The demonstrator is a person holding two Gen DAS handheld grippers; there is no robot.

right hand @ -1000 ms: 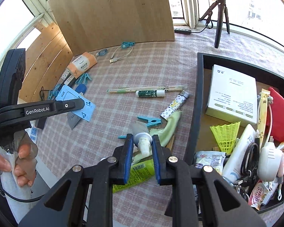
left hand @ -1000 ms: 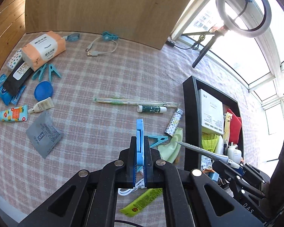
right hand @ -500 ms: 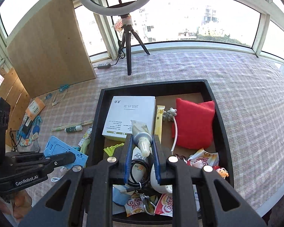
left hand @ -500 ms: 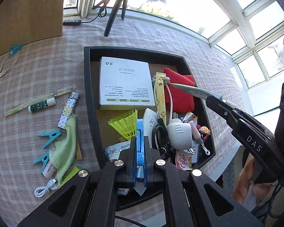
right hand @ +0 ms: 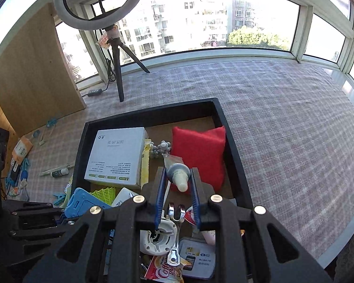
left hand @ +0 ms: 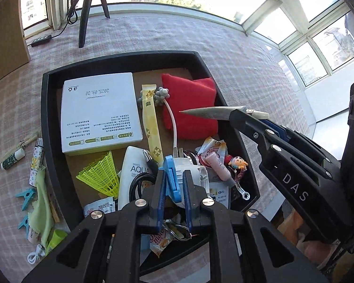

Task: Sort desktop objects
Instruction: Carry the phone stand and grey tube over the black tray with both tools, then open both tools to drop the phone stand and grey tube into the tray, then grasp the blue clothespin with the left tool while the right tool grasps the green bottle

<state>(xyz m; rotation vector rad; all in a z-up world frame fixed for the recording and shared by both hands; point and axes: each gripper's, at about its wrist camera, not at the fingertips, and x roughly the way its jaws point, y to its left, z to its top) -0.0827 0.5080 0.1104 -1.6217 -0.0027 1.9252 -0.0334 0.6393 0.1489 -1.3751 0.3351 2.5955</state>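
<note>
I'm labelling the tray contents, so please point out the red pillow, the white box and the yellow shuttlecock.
red pillow (left hand: pixel 188 103): left wrist view, middle of its red face.
white box (left hand: pixel 99 110): left wrist view, centre of its printed top.
yellow shuttlecock (left hand: pixel 100 176): left wrist view, on its mesh skirt.

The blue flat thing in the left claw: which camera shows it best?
The right wrist view: there the blue card shows its broad face, poking out of the left gripper over the black tray. The left wrist view catches only its thin edge between the fingers, which look parted around it.
</note>
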